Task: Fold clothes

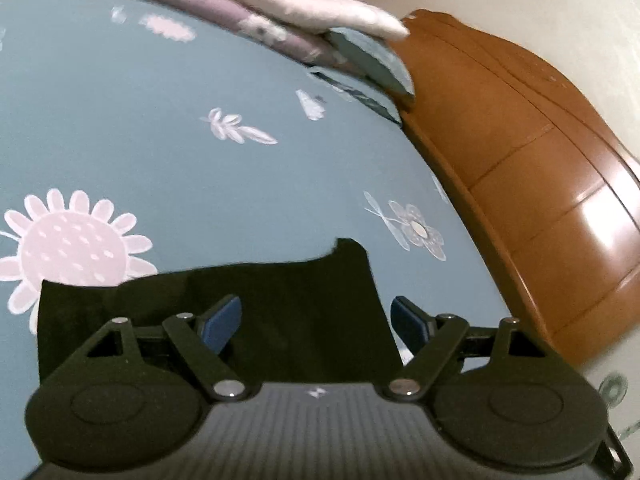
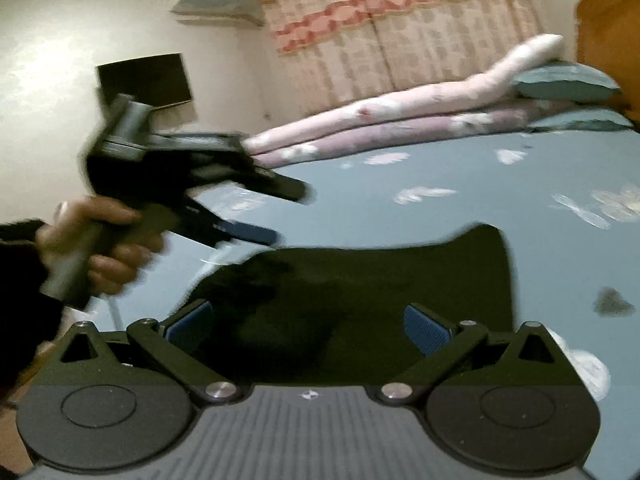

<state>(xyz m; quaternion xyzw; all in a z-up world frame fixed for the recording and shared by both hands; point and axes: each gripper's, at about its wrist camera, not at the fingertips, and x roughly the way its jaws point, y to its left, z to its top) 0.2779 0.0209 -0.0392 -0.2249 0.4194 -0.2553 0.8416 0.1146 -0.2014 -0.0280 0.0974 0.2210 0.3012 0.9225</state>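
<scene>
Black garment (image 2: 360, 300) lies flat on the blue bedsheet (image 1: 200, 160), just ahead of both tongs. Left gripper (image 1: 316, 320) and right gripper (image 2: 308, 328) gape wide, empty. Fold count unreadable: dark cloth hides any layers.

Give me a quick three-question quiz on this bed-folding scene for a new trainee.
1. True or false: the left tongs are shut on the black garment.
2. What pattern is on the blue bedsheet? A stripes, B flowers, C checks.
3. What lies piled at the far edge of the bed, under the curtain?

Key: 1 false, both the left and right tongs are open. 2 B. 3 rolled pink quilts.
</scene>
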